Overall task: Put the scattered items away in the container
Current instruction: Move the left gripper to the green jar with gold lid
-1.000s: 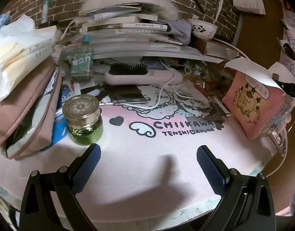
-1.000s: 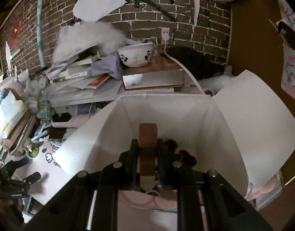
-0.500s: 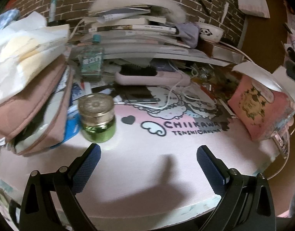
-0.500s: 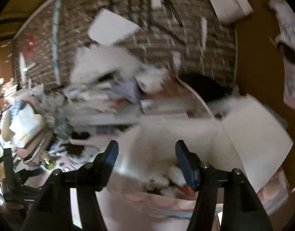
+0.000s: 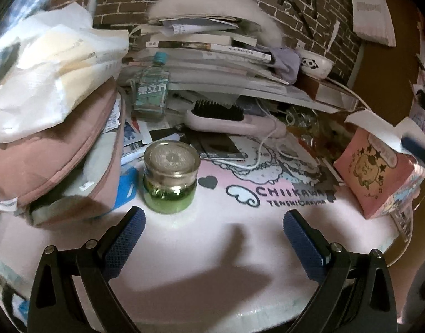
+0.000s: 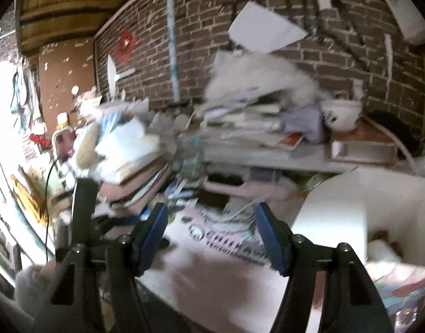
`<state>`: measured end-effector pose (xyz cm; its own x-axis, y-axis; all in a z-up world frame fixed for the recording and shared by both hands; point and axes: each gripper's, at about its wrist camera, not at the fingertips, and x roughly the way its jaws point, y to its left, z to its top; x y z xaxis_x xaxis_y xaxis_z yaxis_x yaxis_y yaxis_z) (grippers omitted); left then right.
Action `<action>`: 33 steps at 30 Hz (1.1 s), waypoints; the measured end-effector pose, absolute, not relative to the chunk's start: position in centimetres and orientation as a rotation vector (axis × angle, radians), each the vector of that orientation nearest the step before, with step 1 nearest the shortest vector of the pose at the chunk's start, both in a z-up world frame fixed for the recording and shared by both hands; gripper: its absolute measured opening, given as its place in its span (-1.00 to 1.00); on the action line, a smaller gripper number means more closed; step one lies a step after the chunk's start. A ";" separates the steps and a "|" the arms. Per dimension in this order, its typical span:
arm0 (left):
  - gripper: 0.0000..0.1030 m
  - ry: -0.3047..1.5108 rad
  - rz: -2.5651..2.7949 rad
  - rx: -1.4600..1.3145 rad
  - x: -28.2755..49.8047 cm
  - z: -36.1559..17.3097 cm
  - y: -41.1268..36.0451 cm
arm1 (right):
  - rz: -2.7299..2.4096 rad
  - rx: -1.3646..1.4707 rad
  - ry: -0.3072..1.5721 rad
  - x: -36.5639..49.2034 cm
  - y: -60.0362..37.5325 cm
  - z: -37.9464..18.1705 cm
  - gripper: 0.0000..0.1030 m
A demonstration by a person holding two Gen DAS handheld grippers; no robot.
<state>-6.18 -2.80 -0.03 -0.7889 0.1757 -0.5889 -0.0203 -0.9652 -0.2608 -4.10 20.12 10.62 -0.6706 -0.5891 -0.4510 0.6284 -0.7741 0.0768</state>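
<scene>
Green glass under a broad gold lid: the jar (image 5: 170, 177) is the obvious next thing to tidy. It stands upright on the pink mat (image 5: 212, 249) toward the left edge of the bench, just beside the heap of pink pouches (image 5: 54, 161) and touching nothing that I can make out. The left claw (image 5: 212, 238) hangs in front of it with its jaws wide apart and nothing between them, its left pad (image 5: 123, 238) nearest the jar.

To take it well, I would shift the left claw toward the jar until the jar sits centred between the jaws, then close on the glass body below the lid, not on the lid, which may be loose. Glass looks slick and the jar is squat and probably heavy for its size, so a low, square grip seems safest. Keep clear of the pouches.

The right claw (image 6: 211, 238) is empty; its jaws have just been opening and stand parted over the mat, in a blurred view. The pink container (image 5: 376, 174) waits at the right edge, its white flaps up and the mouth open.
</scene>
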 end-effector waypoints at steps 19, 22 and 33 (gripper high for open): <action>0.92 -0.325 2.934 -1.041 -10.0 -0.5 -2.9 | -2.257 0.837 0.108 -4.9 19.5 3.4 0.20; 0.85 -0.296 2.947 -1.058 -10.4 -0.5 -2.6 | -2.250 0.848 0.097 -5.1 19.6 3.3 0.20; 0.20 -0.188 2.840 -1.086 -11.3 -0.9 -0.2 | -2.254 0.878 0.064 -5.6 20.3 3.0 0.20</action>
<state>-11.26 -0.22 -0.87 -0.7420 0.1322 -0.6572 -0.0446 -0.9879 -0.1484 -5.58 20.32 3.00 -0.5199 -0.5988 -0.6091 0.6324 -0.7492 0.1967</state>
